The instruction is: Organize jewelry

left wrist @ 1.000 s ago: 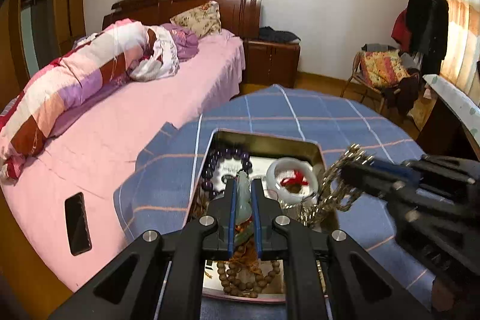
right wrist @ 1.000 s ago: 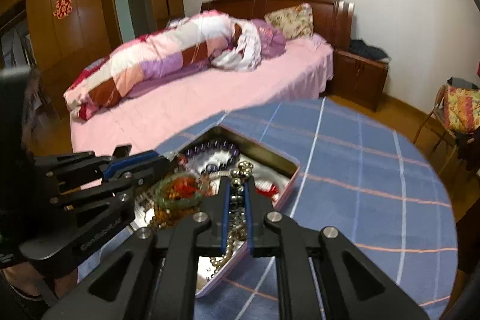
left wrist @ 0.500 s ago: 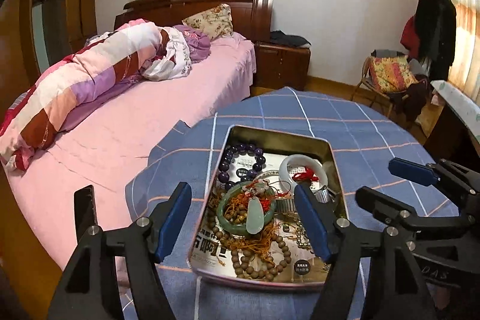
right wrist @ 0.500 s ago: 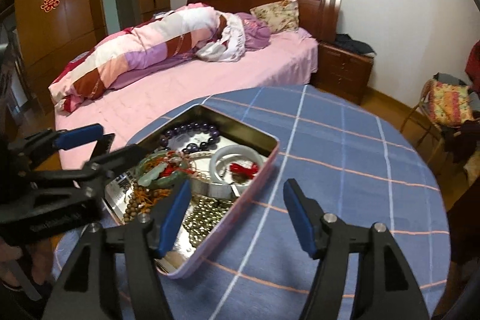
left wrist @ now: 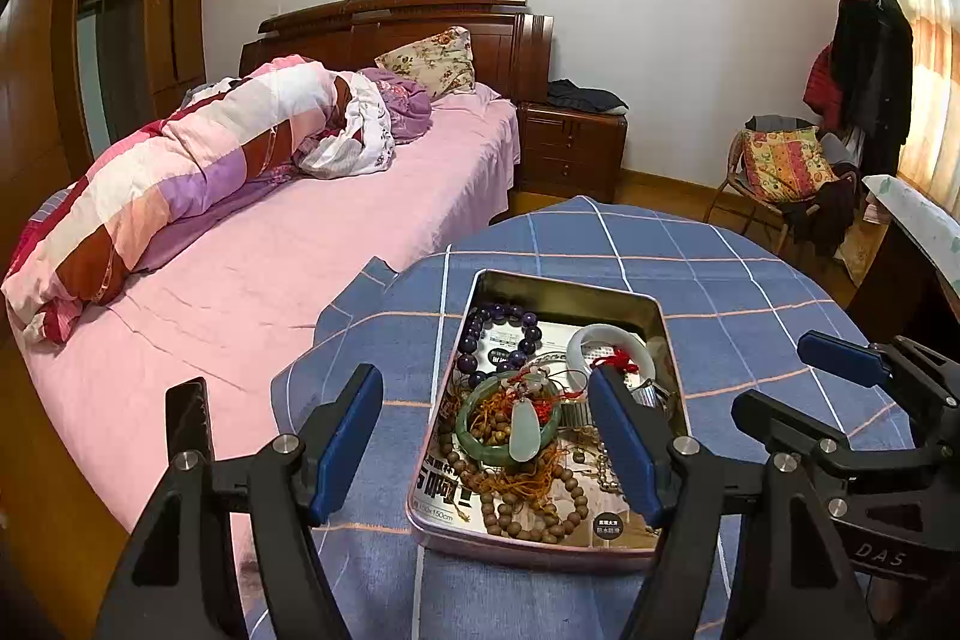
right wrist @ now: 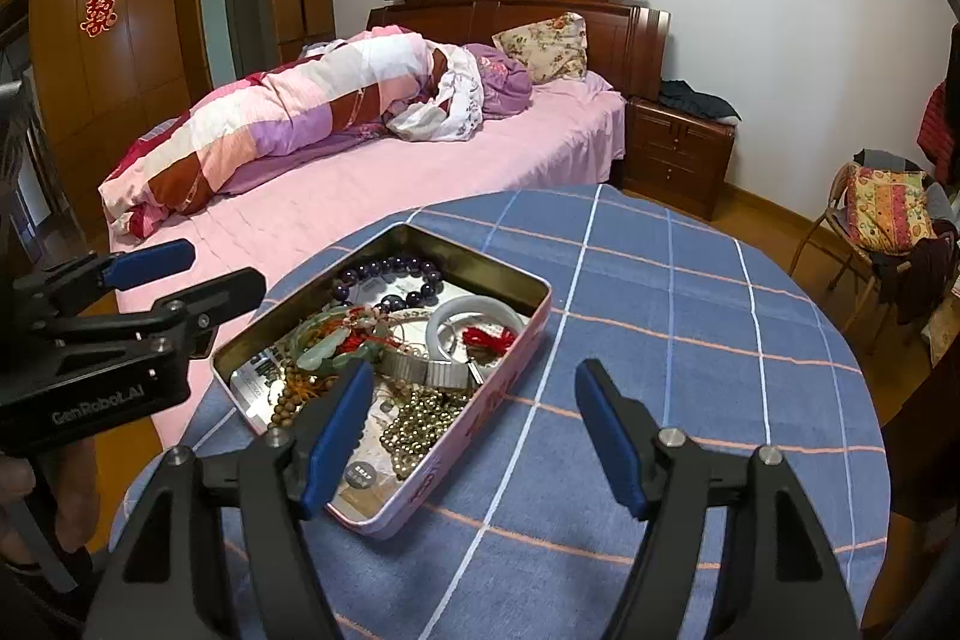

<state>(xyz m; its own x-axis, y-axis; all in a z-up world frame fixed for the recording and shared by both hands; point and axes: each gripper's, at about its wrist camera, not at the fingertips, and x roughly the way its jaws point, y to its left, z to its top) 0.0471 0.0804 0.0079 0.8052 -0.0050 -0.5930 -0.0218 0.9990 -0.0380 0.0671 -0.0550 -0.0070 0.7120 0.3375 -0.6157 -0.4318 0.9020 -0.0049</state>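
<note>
Both grippers stand wide open and hold nothing. The left gripper [left wrist: 486,436] has just let its jaws spread, and they now frame the near half of the tin [left wrist: 654,307] from above, with the jade pendant [left wrist: 523,430] and green bangle [left wrist: 474,436] lying in the tin between them, untouched by the pads. The right gripper [right wrist: 474,436] has likewise just been opening further; its left finger [right wrist: 336,436] hangs over the tin's [right wrist: 540,292] near corner, its right finger over bare tablecloth [right wrist: 690,292], so nothing sits in its grip. All the jewelry is gathered in the tin, which rests on the blue checked cloth near the table edge by the bed [left wrist: 288,268]: purple beads [left wrist: 480,334] at the far end, a white bangle [left wrist: 606,340] with a red tassel beside them, brown wooden beads [left wrist: 540,514] sprawling at the near end, and, in the right view, a metal watch band [right wrist: 420,370] and a heap of gold chain [right wrist: 420,418]. The pieces lie piled and overlapping, likely because they were simply dropped in, not laid out. With everything in 1 container and both tools free, the sorting looks close to done; the tangle of cords around the green bangle could snag if anything is lifted out again.
</note>
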